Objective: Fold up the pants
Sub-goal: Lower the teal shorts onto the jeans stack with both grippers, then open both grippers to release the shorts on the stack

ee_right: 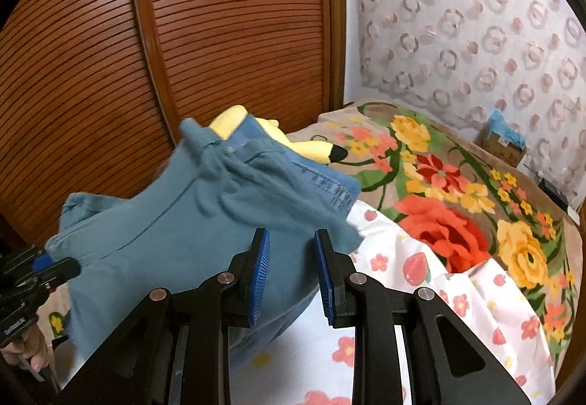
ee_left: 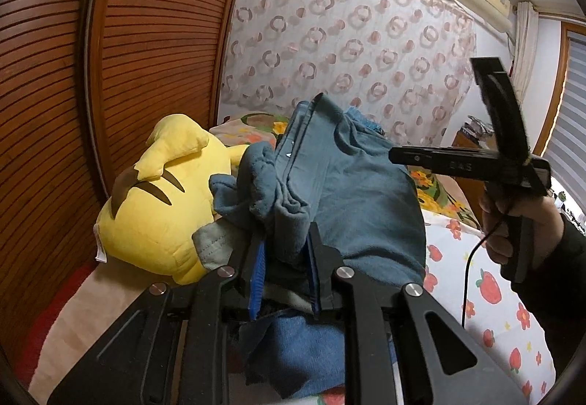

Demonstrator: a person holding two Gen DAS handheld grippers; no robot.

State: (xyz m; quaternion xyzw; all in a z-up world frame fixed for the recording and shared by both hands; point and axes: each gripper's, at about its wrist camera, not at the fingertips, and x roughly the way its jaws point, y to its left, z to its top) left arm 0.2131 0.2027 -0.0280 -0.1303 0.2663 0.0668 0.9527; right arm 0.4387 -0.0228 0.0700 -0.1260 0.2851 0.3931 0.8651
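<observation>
The blue-grey pants [ee_left: 366, 192] hang bunched in the air over the bed, with a fleecy inner side and a waistband corner sticking up. My left gripper [ee_left: 285, 277] is shut on a thick fold of them between its blue pads. In the right wrist view the pants [ee_right: 164, 222] stretch from the left gripper [ee_right: 55, 266] at the far left across to my right gripper [ee_right: 293, 258], whose fingertips pinch the cloth's right end. Seen from the left wrist, the right gripper [ee_left: 393, 154] meets the pants' right edge, with a hand [ee_left: 512, 222] holding it.
A yellow plush toy [ee_left: 154, 222] lies behind the pants against the brown louvred wardrobe [ee_left: 146, 57]. The bed carries a strawberry-print sheet [ee_right: 421, 277] and a floral blanket [ee_right: 457, 192]. A cardboard box [ee_right: 503, 141] stands by the patterned curtain.
</observation>
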